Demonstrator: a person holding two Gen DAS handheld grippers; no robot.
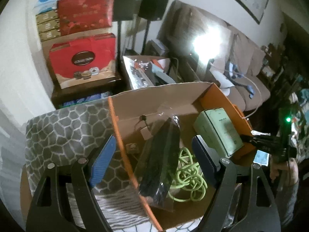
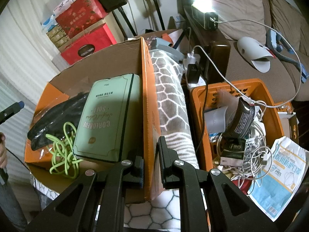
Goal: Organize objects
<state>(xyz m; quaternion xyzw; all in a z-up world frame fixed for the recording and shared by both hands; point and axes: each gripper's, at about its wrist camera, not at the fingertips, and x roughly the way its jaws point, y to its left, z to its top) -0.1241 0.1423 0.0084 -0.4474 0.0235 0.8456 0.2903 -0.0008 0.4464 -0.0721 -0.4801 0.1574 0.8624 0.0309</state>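
An orange cardboard box [image 1: 222, 98] sits on a grey patterned blanket [image 1: 63, 131]. Inside lie a pale green notebook [image 1: 218, 133], a dark item in a clear bag [image 1: 160, 158] and a coiled green cord [image 1: 187, 177]. My left gripper [image 1: 152, 160] is open and empty above the box, straddling its left wall. My right gripper [image 2: 151, 160] is shut on the box's right wall [image 2: 148, 100]; it also shows at the box's corner in the left wrist view [image 1: 249, 138]. The notebook [image 2: 110, 116], bag [image 2: 56, 116] and cord [image 2: 63, 147] show in the right wrist view.
An orange plastic basket [image 2: 197, 104] at the right holds white cables, a grey pouch and small packs. A face-mask packet [image 2: 280, 177] lies beside it. Red gift boxes [image 1: 83, 61] are stacked behind, by speaker stands. A brown sofa [image 1: 249, 73] carries cables and a white device.
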